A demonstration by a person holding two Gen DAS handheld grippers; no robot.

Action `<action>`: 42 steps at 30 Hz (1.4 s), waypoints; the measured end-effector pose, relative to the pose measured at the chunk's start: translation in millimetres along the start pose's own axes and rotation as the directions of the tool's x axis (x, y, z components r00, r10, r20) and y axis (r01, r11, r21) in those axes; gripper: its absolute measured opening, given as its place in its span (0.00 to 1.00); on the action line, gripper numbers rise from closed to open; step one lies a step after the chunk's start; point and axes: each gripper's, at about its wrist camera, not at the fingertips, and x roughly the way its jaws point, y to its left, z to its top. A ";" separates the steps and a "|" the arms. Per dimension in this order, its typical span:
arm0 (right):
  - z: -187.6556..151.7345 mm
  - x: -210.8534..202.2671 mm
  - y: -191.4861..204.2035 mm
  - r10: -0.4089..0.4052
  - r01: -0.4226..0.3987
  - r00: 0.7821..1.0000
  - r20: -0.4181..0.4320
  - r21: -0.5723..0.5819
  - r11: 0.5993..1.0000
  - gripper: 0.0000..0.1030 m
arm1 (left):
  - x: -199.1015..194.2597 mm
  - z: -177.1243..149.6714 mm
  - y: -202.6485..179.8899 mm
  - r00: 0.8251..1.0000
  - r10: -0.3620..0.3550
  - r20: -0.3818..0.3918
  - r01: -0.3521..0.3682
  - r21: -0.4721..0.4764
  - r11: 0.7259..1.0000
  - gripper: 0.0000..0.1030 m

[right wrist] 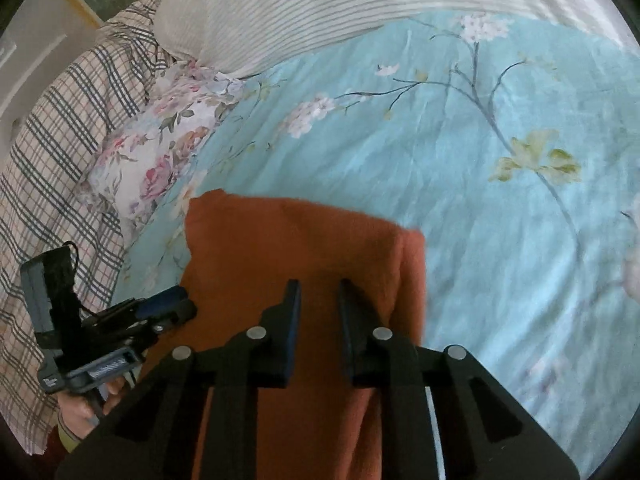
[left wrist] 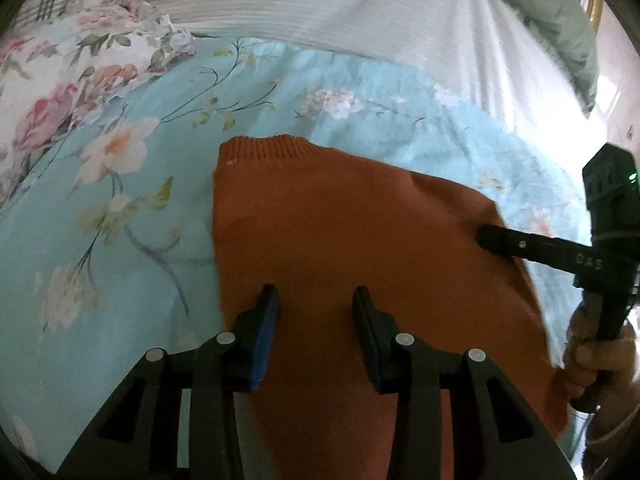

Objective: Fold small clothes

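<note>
A rust-orange knitted sweater (left wrist: 352, 232) lies partly folded on a light blue floral bedsheet (left wrist: 120, 240); its ribbed hem or collar edge is at the far end. My left gripper (left wrist: 316, 300) hovers over the near part of the sweater, jaws open and empty. The right gripper (left wrist: 486, 236) comes in from the right, its tip over the sweater's right edge. In the right wrist view the right gripper (right wrist: 319, 294) is open a little over the sweater (right wrist: 288, 248), with nothing between the jaws. The left gripper (right wrist: 182, 306) shows at the sweater's left edge.
A pink floral pillow (left wrist: 60, 80) lies to the left, with a striped white blanket (left wrist: 320, 4) across the back. A plaid cloth (right wrist: 60, 152) and a green cushion (left wrist: 560, 28) sit at the bed's edges. The blue sheet (right wrist: 480, 160) stretches to the right.
</note>
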 end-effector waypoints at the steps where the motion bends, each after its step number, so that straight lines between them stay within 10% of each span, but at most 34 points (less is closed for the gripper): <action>1: -5.9 -8.1 3.2 -0.001 0.001 1.000 0.003 -0.006 1.000 0.27 | -12.4 -7.8 -1.3 1.000 -0.011 0.017 0.011 -0.008 1.000 0.37; 10: -95.1 -65.2 23.0 0.092 -0.092 0.996 0.013 -0.002 0.996 0.37 | -82.6 -89.1 -23.5 0.981 -0.182 0.071 0.182 0.001 0.983 0.37; 20: -104.3 -101.3 17.8 0.053 -0.059 0.991 0.125 0.043 0.997 0.57 | -104.8 -118.4 -27.8 0.959 -0.271 0.079 0.272 -0.007 0.962 0.37; 26: -104.5 -85.2 41.3 0.188 -0.188 0.977 0.101 -0.009 0.982 0.57 | -97.4 -129.4 -28.7 0.965 -0.258 0.038 0.257 0.015 0.966 0.37; 33: -126.3 -64.5 3.2 -0.061 0.057 0.993 0.100 0.051 0.997 0.43 | -78.8 -148.3 -21.7 0.981 -0.194 -0.015 0.194 -0.011 0.981 0.32; 36: -131.2 -69.1 -3.7 -0.144 0.138 0.986 0.089 0.075 0.988 0.52 | -79.8 -153.4 -26.0 0.987 -0.160 0.002 0.160 -0.008 0.987 0.32; 42: -148.7 -104.7 18.9 -0.107 0.108 0.982 0.158 0.003 0.994 0.52 | -86.5 -157.8 -38.6 0.997 -0.074 0.011 0.074 0.018 0.997 0.33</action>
